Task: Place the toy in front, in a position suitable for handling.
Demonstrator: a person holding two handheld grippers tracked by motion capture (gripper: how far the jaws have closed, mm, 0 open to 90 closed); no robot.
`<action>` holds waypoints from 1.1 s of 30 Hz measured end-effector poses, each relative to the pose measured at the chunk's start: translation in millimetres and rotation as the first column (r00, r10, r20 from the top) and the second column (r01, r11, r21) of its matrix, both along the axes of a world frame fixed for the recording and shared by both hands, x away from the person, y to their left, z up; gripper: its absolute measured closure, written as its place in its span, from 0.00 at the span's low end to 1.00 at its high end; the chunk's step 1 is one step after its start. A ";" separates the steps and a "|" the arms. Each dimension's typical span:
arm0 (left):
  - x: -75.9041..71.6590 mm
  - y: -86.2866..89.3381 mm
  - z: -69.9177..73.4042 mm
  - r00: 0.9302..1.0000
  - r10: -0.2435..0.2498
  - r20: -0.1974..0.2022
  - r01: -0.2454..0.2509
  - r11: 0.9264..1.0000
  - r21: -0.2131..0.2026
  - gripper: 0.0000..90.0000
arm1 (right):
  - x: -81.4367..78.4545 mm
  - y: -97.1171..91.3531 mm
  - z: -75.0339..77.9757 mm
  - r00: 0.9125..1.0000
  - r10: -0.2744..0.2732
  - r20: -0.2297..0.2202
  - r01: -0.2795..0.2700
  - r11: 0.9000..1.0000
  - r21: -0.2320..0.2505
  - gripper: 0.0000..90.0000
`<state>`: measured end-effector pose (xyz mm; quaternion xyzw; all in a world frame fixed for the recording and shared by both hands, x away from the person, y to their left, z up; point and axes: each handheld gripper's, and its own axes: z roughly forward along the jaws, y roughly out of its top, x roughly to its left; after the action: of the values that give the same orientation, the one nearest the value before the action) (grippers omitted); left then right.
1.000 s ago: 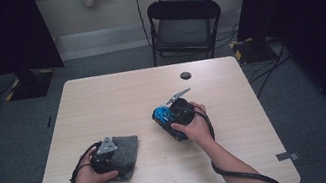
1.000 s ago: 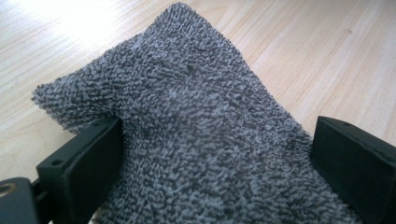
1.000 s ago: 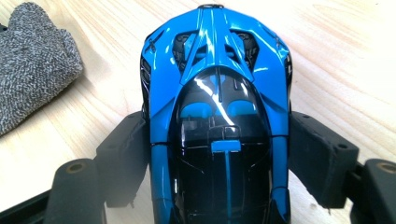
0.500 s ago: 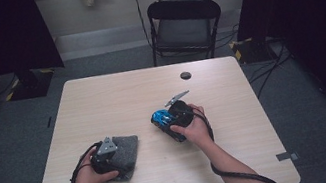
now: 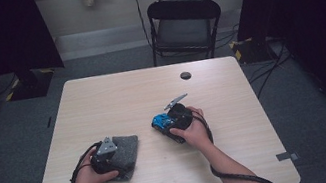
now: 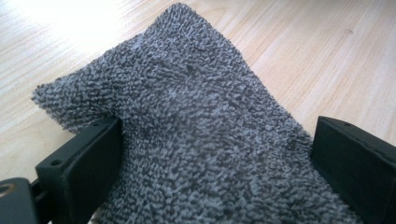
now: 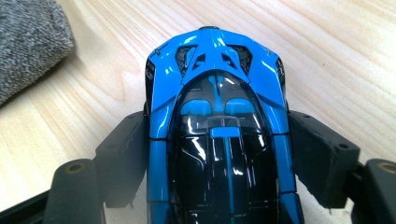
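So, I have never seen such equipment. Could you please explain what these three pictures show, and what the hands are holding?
A person sits at a light wooden table and holds a hand-held tool with two black jaws in each hand. The high view looks down from above. The other two pictures come from small cameras riding on each tool, looking along its jaws. The left gripper has a folded grey terry cloth between its jaws; whether they press on it, I cannot tell. The right gripper is closed on the sides of a shiny blue and black toy car. A folding black chair stands behind the table.
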<state>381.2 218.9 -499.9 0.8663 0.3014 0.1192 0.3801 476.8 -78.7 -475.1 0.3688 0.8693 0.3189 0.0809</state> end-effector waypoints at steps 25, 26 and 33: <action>-0.3 -0.1 -0.2 1.000 0.001 0.002 -0.001 1.000 -0.001 0.03 | -10.4 3.6 -9.0 0.996 0.034 0.079 -0.030 0.998 -0.053 0.28; -0.3 -0.2 -0.2 1.000 0.001 0.002 -0.001 1.000 0.000 0.03 | -10.3 3.4 -8.6 0.996 0.035 0.078 -0.031 0.998 -0.051 0.28; -0.1 0.3 -0.2 1.000 0.001 0.001 -0.001 1.000 -0.004 0.03 | -9.6 -3.7 -2.0 0.997 0.025 0.067 -0.025 1.000 0.013 0.27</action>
<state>381.0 219.3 -500.1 0.8654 0.3021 0.1191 0.3817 467.2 -82.4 -477.1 0.3475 0.8684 0.3382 0.1035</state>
